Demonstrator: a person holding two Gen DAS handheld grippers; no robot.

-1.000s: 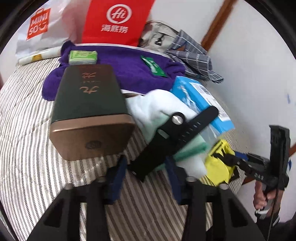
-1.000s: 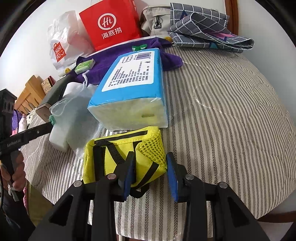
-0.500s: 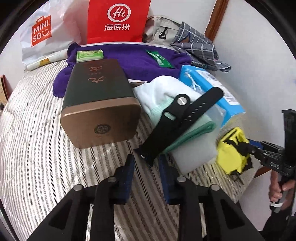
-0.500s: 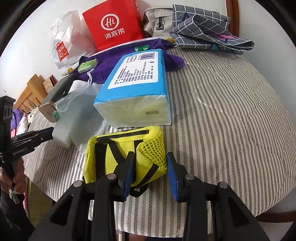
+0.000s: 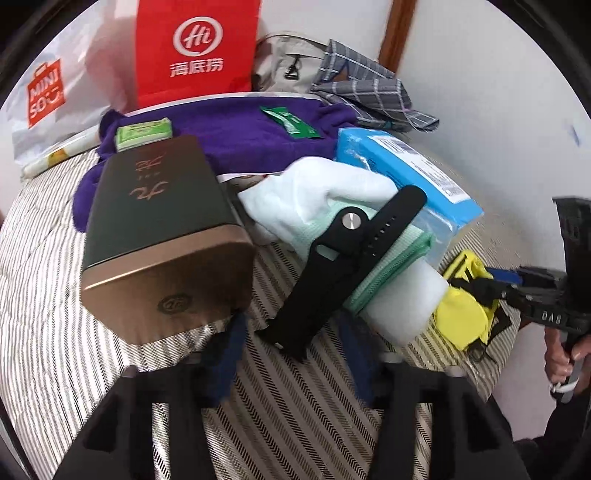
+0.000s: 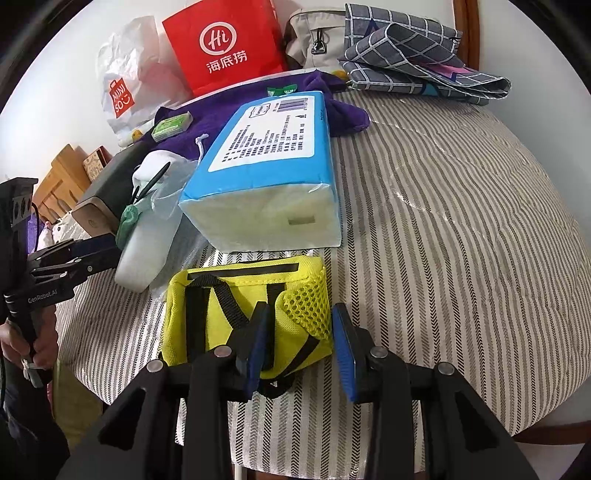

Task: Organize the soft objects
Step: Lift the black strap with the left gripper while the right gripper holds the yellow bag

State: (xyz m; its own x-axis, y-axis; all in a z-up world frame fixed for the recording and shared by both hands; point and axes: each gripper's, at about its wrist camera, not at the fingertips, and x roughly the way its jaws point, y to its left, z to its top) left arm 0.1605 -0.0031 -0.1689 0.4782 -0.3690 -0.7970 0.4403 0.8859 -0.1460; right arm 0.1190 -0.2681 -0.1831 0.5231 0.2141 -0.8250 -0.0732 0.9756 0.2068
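A black watch strap (image 5: 347, 258) lies across a white and mint-green cloth bundle (image 5: 325, 195) in the left wrist view. Its lower end reaches down between the blurred blue pads of my left gripper (image 5: 290, 354). The jaws are opening and neither pad presses on the strap. In the right wrist view my right gripper (image 6: 301, 347) is shut on a corner of a yellow mesh pouch (image 6: 221, 306) near the table's front edge. A blue tissue pack (image 6: 266, 155) lies just behind the pouch. A purple towel (image 5: 240, 136) is spread further back.
A dark green and gold box (image 5: 159, 229) lies left of the bundle. A red paper bag (image 5: 195, 48), a white shopping bag (image 5: 44, 92), a beige bag (image 6: 314, 33) and a grey checked cloth (image 6: 413, 48) stand against the wall. The striped tablecloth (image 6: 461, 221) stretches to the right.
The left gripper's jaws narrowed below the strap's end, then widened again, and its view rolled slightly. The right gripper and the yellow pouch have kept still.
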